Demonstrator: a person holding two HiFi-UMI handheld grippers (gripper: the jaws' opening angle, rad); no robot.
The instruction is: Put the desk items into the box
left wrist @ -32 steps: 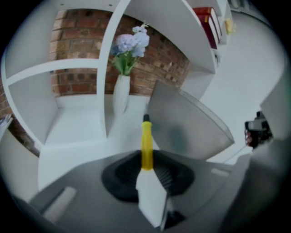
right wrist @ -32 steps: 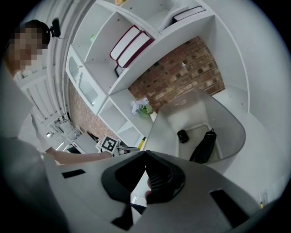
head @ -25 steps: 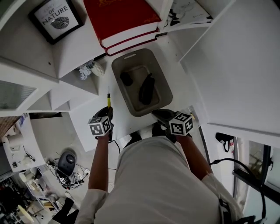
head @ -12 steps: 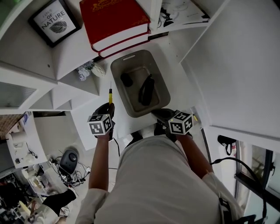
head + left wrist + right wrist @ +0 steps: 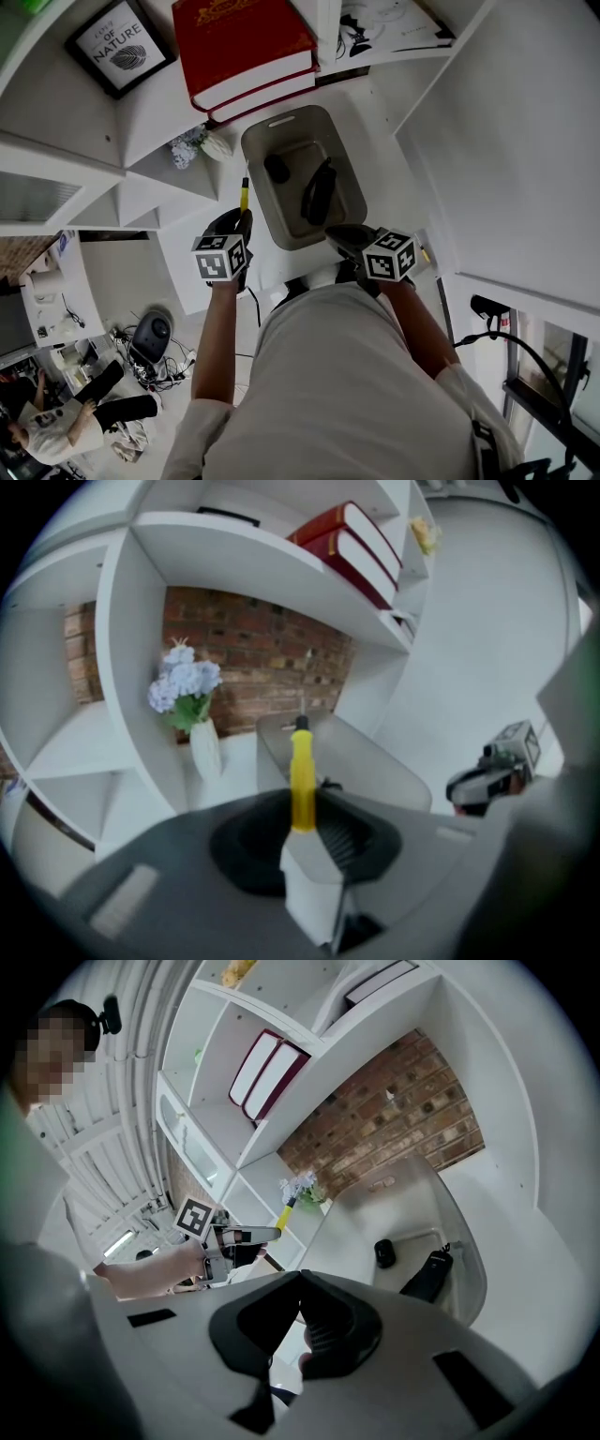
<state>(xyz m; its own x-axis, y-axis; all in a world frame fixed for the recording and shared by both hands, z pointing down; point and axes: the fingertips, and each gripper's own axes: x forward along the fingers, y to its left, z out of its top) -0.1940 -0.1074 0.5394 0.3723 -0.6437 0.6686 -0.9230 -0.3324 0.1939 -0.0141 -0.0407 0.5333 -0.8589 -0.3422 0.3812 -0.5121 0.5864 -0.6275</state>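
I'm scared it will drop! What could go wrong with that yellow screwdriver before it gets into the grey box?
The left tool pinches the yellow screwdriver only by one end, so it could tip or slip out before it is over the grey box. The flower vase stands close beside the box, so a swing that way might knock it over.

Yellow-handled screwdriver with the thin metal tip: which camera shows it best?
The left gripper view: the yellow-handled screwdriver stands centred, clamped in the left gripper, handle and tip clear. The head view shows it tiny; the right gripper view only a distant yellow speck.
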